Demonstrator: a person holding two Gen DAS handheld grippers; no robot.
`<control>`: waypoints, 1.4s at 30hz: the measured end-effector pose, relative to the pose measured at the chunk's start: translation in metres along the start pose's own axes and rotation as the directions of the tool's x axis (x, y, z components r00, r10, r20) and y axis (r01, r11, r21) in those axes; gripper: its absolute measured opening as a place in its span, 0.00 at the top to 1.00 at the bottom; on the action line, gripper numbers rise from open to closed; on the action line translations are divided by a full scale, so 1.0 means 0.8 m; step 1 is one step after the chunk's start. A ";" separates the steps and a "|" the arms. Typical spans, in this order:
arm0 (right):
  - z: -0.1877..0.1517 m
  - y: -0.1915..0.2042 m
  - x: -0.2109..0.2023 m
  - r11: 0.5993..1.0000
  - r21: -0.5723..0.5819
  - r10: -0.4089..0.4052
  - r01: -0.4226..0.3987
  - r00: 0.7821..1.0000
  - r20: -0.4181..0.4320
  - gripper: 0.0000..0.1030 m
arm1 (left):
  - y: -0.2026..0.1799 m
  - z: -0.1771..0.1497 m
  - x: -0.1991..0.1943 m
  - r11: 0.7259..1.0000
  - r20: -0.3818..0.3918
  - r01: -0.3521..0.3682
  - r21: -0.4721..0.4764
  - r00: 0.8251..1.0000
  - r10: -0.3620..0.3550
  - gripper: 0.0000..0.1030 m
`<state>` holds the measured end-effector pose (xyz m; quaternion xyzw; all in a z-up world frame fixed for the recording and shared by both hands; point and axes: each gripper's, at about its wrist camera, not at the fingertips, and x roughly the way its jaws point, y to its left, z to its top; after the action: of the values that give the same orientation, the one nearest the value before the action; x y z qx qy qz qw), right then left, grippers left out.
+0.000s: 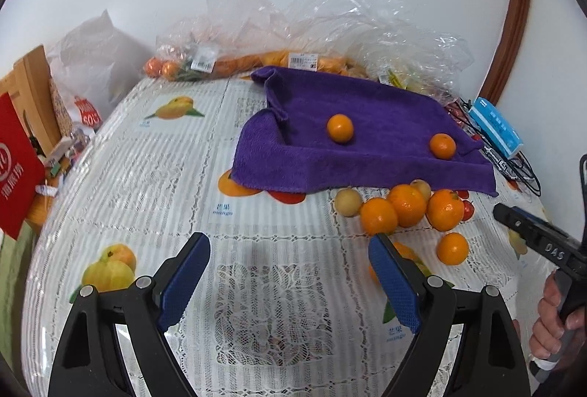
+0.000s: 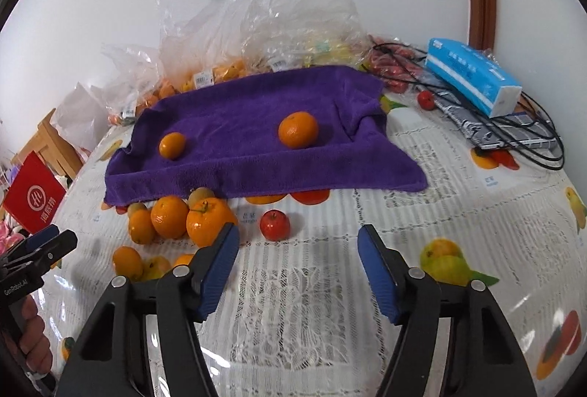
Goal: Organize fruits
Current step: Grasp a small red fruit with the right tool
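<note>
On the lace-covered worktop [image 2: 293,305], the left tongs [image 1: 290,272] gape wide and empty, as do the narrower right tongs [image 2: 299,265]. Two round oranges [image 2: 298,130] sit on the purple towel [image 2: 238,155]; a cluster of loose oranges [image 2: 205,221] and a small red fruit [image 2: 274,225] wait at its near edge. The step looks like reaching for the next fruit, likely the red one: advance, straddle, pinch.

Two oranges [image 2: 298,130] on one purple towel [image 2: 256,140].

Left tongs [image 1: 290,281]: black angular frames, silver round pivot screws on each arm, blue ribbed pads [image 1: 185,281] on the inner faces. Right tongs [image 2: 298,274]: same build, same blue pads [image 2: 378,272]. Right unit seen from the side is a black body on a black-and-grey handle, white "DAS" lettering. Left unit's side reads "GenRobot.AI" in white. No sleeves visible on either hand.
</note>
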<state>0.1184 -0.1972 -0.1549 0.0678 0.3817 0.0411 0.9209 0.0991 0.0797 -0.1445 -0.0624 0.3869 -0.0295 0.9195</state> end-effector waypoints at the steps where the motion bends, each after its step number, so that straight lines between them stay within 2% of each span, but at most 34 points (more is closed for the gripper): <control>1: 0.000 0.002 0.007 1.000 -0.005 0.013 -0.013 1.000 -0.011 0.45 | 0.002 0.000 0.003 1.000 -0.006 0.007 -0.006 1.000 -0.007 0.15; 8: -0.002 0.008 0.043 0.998 -0.029 0.045 -0.047 0.997 -0.066 0.55 | 0.007 0.000 0.018 1.000 -0.033 0.002 -0.009 0.999 -0.002 0.15; 14: -0.003 0.010 0.062 0.998 -0.051 0.032 -0.037 0.996 -0.087 0.58 | 0.013 0.001 0.027 0.999 -0.043 0.022 -0.030 0.999 -0.023 0.15; 22: 0.002 0.024 0.075 0.992 -0.128 -0.024 0.014 0.996 -0.083 0.58 | 0.016 0.004 0.031 0.998 -0.032 0.044 -0.053 0.998 -0.046 0.15; 27: 0.003 0.026 0.077 0.990 -0.139 -0.028 0.016 0.996 -0.083 0.62 | 0.016 0.006 0.028 0.997 -0.033 0.054 -0.054 0.998 -0.056 0.15; 31: 0.005 0.021 0.077 0.993 -0.120 -0.013 0.003 0.996 -0.084 0.76 | 0.013 0.003 0.028 0.996 -0.040 0.062 -0.058 0.997 -0.064 0.15; 35: 0.007 0.014 0.075 0.994 -0.097 0.034 -0.043 0.996 -0.086 0.76 | 0.005 -0.002 0.026 0.997 -0.049 0.069 -0.045 0.996 -0.071 0.15; 42: -0.004 0.001 0.054 0.995 -0.088 0.035 -0.041 0.997 -0.073 0.76 | -0.017 -0.009 0.015 0.995 -0.046 0.102 0.001 0.994 -0.102 0.15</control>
<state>0.1465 -0.1908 -0.1873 0.0325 0.4106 0.0780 0.9079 0.1022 0.0646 -0.1563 -0.0799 0.4044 -0.0783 0.9077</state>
